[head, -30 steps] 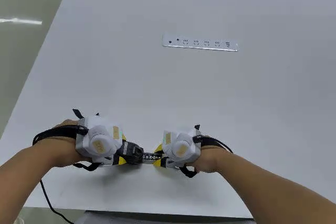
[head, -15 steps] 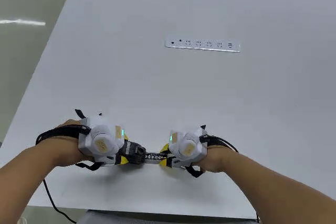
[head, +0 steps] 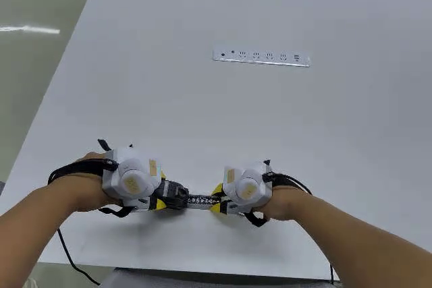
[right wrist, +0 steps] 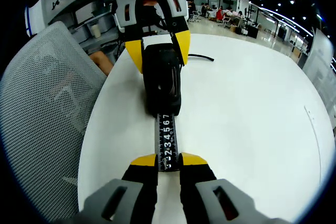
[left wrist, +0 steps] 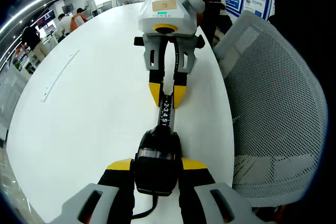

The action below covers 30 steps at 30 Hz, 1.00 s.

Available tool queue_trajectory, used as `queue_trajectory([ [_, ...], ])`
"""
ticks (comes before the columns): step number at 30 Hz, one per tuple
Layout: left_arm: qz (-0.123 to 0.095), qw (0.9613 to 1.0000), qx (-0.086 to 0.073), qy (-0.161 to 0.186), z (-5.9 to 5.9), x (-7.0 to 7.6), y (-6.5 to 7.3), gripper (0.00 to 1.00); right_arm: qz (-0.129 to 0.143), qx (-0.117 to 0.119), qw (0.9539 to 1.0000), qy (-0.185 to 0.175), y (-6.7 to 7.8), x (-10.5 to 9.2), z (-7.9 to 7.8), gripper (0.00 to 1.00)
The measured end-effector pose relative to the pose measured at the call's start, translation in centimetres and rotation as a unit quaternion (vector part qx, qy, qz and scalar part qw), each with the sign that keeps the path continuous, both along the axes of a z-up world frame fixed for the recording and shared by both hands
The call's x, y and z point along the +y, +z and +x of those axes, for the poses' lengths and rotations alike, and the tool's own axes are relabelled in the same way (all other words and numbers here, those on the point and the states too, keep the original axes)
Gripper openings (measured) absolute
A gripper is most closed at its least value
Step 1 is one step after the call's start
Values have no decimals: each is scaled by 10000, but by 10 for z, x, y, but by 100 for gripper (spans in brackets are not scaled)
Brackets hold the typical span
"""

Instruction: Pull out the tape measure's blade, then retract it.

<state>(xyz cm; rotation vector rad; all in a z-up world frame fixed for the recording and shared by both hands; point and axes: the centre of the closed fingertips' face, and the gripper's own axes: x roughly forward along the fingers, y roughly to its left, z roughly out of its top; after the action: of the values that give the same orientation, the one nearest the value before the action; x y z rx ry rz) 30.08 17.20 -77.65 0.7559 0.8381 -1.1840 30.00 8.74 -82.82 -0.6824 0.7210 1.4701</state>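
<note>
2 tongs engaged | left tongs (left wrist: 156, 167) clamped on tape measure (right wrist: 163, 85), at near edge of worktop (head: 270, 119) | right tongs (right wrist: 168, 162) pinching blade (right wrist: 166, 129) tip | blade only a short way out | pull-out judged early | further extension and all retraction outstanding

Tabletop (head: 270, 133) wide open fwd & out to either side; only a power strip (head: 261, 57) lies there, well apart, on far side. Gap btwn left tool (head: 164, 197), clamped on tape (head: 175, 195), & right tool (head: 217, 202), pinching blade (head: 200, 200), is barred by that blade, low over the surface. Near edge: mesh chair (left wrist: 273, 103) close by; cable (right wrist: 197, 56) lies on tabletop behind left tool.
</note>
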Motion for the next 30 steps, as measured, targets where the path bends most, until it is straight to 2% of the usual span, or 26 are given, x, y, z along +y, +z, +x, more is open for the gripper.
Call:
queue_trajectory([
  [30,4,10000,1,72,0,2,0,29,-5,21,10000,-57,1,-11,3,14],
])
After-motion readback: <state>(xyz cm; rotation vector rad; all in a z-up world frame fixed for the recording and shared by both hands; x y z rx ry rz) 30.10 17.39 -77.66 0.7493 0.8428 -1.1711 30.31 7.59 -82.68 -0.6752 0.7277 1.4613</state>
